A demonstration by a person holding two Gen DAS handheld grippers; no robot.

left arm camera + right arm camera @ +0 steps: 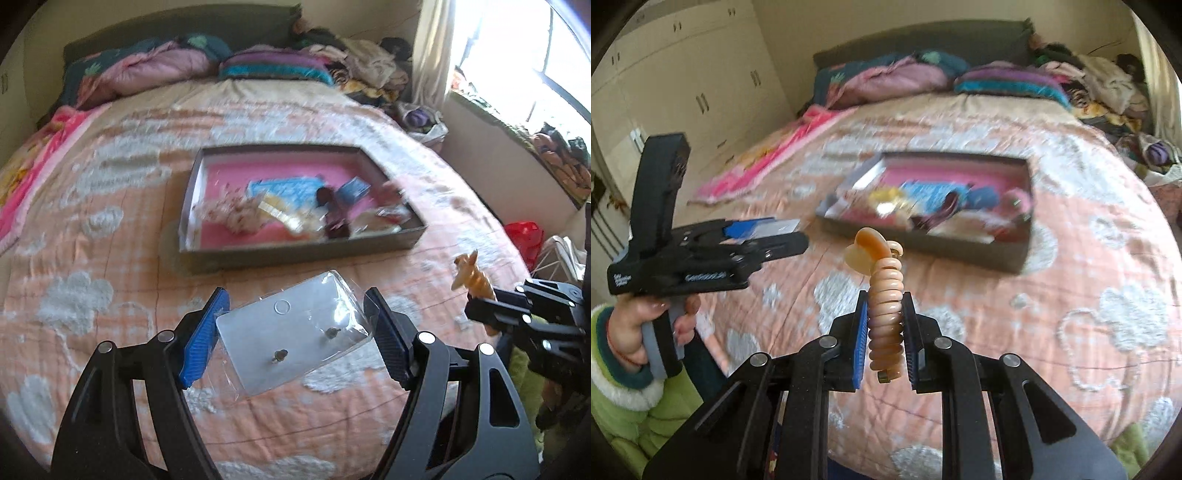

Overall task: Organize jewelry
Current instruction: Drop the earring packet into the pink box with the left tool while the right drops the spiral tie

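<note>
Bracelet (885,310) between right gripper (885,343) pads

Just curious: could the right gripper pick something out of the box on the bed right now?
Probably not: the right gripper is already shut on a coiled bracelet; the box lies open ahead.

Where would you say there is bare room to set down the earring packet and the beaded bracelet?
Bare bedspread left of the tray; the tray's pink far strip too. Its near half is crowded.
</note>
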